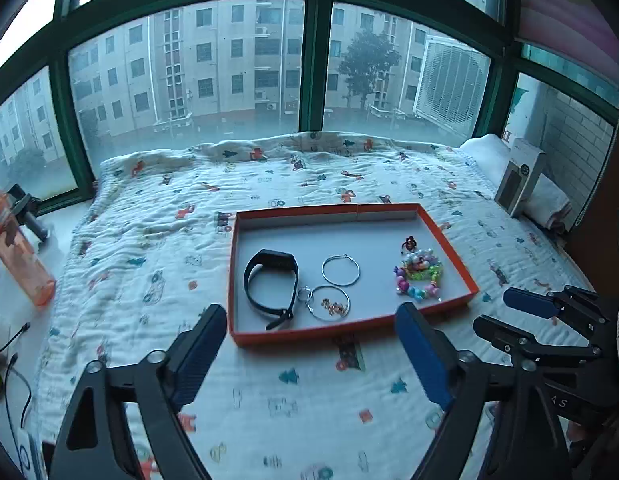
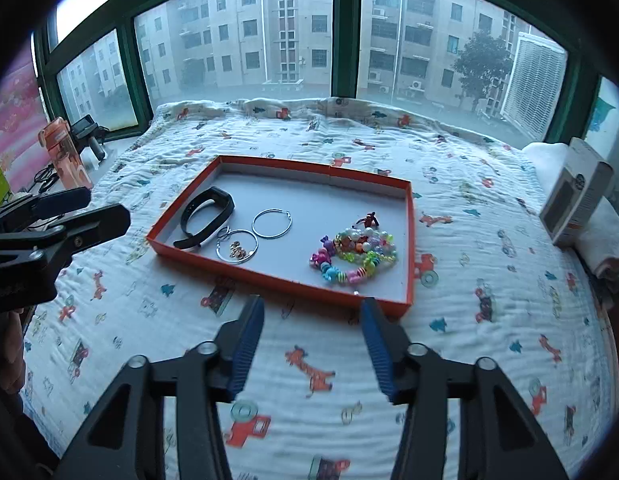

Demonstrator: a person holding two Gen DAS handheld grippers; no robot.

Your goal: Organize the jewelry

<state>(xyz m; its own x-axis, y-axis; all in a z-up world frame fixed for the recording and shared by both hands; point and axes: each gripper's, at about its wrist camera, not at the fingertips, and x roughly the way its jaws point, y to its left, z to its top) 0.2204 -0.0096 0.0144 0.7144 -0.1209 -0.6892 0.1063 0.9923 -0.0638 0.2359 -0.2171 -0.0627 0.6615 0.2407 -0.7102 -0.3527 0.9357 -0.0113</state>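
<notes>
Left wrist view: left gripper [image 1: 311, 354] spread wide, holding nothing, just short of the orange tray [image 1: 351, 330] with the black band [image 1: 271, 286], hoop earrings [image 1: 340, 270] and bead bracelets [image 1: 419, 276] inside. Right wrist view: right gripper [image 2: 311, 344] also wide and empty, plus a white box [image 2: 575, 192] seen face-on.

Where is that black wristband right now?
The black wristband lies in the left part of the orange tray, beside two silver hoops, opposite the colourful bead bracelets.
</notes>
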